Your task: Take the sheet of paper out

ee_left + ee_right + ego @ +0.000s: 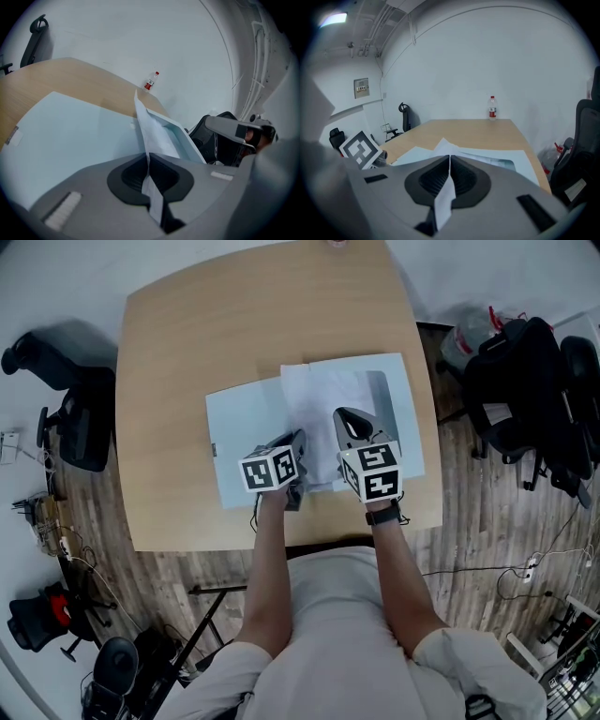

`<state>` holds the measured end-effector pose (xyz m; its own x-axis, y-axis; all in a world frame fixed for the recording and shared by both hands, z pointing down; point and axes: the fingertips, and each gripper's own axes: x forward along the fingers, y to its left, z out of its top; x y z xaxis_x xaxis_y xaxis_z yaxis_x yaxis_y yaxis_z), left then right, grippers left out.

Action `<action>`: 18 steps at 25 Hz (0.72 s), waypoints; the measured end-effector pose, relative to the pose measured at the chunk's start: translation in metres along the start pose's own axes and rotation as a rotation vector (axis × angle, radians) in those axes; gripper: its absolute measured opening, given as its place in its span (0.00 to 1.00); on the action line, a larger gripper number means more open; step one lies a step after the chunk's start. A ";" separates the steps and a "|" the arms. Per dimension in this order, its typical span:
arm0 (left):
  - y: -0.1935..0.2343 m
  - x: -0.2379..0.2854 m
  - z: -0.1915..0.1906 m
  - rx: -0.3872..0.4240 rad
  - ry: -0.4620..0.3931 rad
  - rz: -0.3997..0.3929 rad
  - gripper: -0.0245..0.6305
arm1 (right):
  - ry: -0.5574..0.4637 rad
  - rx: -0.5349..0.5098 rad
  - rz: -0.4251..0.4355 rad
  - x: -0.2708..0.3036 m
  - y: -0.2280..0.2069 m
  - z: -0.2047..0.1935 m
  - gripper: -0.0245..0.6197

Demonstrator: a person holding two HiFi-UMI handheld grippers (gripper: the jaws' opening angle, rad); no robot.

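The grasp is made and the pulling-out step is in hand. The right gripper [345,423] is clamping its jaws on the near edge of the white paper [323,409], and a strip of the sheet is poking back through the pads in the right gripper view. The left gripper [295,442] is also clamping shut on a thin pale sheet standing up on edge. Going by the head view, this is the near left corner of the same paper, not a leaf of the folder [239,437].

The paper is lying across the middle and right half of the open blue folder, which is sitting on the near part of the table [187,334]. The paper's near edge is being held up between the two grippers, while the far part is resting on the folder.

The sheet is not yet clear of the folder. The next move probably calls for both hands drawing up and toward the near side together, at an even pace. That way the paper is neither buckling between the grips nor tearing, and the folder is not being dragged along. Whether the far edge is tucked under anything cannot be told.
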<state>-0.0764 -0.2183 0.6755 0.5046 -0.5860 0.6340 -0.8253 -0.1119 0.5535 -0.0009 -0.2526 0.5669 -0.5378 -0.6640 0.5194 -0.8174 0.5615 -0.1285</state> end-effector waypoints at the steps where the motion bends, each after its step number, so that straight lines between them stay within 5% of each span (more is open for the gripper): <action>1: 0.001 -0.003 0.003 0.001 -0.010 0.004 0.06 | -0.003 -0.005 0.001 -0.001 0.002 0.002 0.06; 18: 0.002 -0.046 0.029 0.061 -0.089 0.047 0.05 | -0.063 -0.058 0.002 -0.025 0.024 0.027 0.06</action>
<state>-0.1085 -0.2150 0.6324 0.4428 -0.6602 0.6067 -0.8628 -0.1295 0.4888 -0.0121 -0.2357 0.5281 -0.5529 -0.6913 0.4652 -0.8039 0.5894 -0.0796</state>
